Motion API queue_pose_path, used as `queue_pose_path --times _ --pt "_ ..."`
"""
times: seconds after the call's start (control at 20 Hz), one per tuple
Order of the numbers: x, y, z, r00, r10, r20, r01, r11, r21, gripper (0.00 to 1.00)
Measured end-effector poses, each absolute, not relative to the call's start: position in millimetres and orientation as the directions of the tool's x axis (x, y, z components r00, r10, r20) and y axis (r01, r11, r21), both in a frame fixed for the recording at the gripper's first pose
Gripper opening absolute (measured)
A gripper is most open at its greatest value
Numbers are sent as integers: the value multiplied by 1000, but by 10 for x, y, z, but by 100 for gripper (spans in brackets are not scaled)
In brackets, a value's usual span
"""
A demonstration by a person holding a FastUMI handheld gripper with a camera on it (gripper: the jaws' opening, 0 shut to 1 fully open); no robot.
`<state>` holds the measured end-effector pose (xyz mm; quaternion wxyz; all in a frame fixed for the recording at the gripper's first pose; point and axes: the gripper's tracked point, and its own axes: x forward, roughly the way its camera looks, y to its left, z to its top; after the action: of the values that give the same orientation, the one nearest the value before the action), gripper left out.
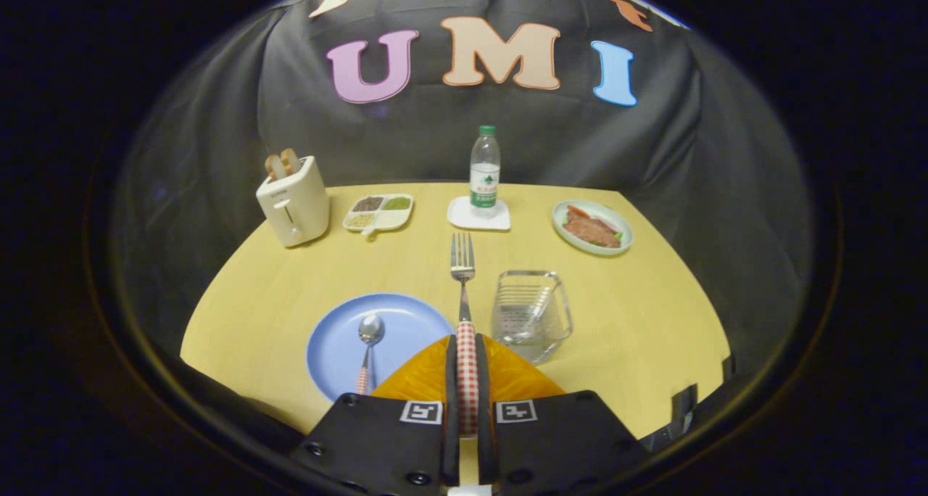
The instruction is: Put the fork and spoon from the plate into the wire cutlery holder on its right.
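Gripper (467,380) closed on fork (462,264) by checked handle, tines forward. Fork looked light, stiff, slippery; handle grip suited drop into holder (531,315). Spoon (369,336) lay on plate (406,322).

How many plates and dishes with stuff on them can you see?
3. The blue plate, beside the gripper that grips the fork, holds a spoon. The meat plate sits beyond the wire holder. The divided tray lies beside the toaster.
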<state>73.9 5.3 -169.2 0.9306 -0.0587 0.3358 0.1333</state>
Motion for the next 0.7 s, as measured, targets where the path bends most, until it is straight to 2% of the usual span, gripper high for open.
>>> queue_pose_path --times 0.3,0.7 --pt "977 -403 -1642 663 181 -726 -295 955 -31 13" --pt "816 -577 -2018 397 166 -903 -376 927 5 13"
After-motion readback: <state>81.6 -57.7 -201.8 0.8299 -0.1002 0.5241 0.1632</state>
